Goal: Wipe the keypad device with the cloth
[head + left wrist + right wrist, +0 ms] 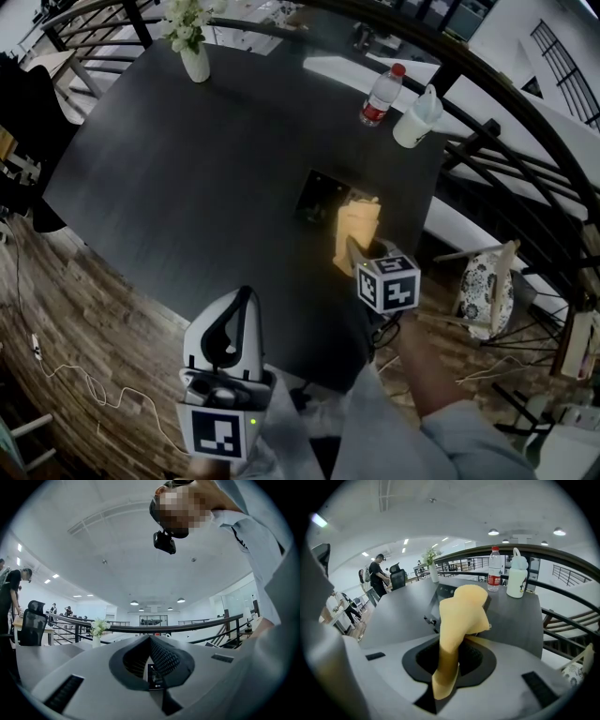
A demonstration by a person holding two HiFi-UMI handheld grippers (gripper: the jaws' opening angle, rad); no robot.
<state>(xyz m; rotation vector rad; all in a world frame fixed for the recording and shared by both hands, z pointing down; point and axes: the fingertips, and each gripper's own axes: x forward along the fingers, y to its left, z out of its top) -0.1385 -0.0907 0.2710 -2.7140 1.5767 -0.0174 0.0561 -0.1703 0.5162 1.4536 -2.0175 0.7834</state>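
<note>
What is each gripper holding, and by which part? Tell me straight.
The right gripper clamps the yellow cloth near one end; the rest sticks out past the jaws. The left gripper holds nothing, jaws together.

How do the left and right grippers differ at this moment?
The right gripper is clamped on the yellow cloth; the left gripper is shut on nothing. The right gripper reaches over the table near the keypad device; the left gripper is held back by the table's near edge. Both are shut.
</note>
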